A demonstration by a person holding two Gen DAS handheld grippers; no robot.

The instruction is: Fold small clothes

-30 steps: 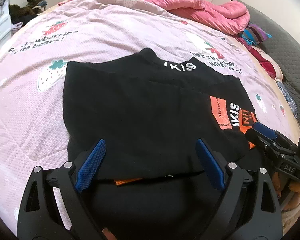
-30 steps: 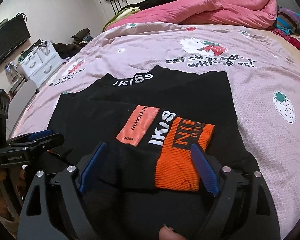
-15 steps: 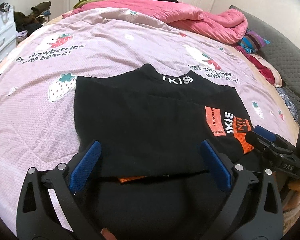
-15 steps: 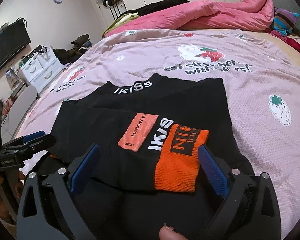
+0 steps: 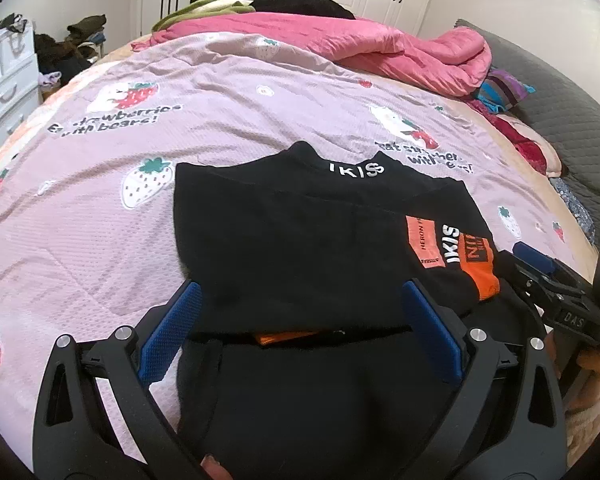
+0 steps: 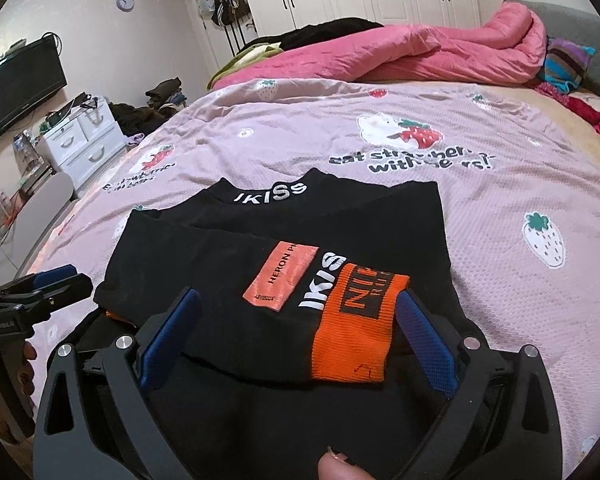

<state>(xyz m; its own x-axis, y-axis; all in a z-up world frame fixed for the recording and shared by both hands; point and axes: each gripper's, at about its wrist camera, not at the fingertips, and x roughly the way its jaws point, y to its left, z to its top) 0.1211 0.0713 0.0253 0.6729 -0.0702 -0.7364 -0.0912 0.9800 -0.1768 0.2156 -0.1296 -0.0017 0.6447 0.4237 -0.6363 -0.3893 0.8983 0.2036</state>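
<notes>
left gripper (image 5: 300, 334): black frame, blue textured pads, silver screws | right gripper (image 6: 298, 338): same | bare fingertip

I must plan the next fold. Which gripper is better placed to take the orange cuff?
Right, probably. The right gripper is open with the orange cuff between its fingers. The open left gripper straddles plain black cloth of the garment, further from the cuff.

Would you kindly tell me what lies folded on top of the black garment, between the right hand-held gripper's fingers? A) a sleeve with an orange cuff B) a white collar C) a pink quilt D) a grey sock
A: the sleeve with an orange cuff lies across the black garment, between the open right hand-held gripper fingers.
</notes>
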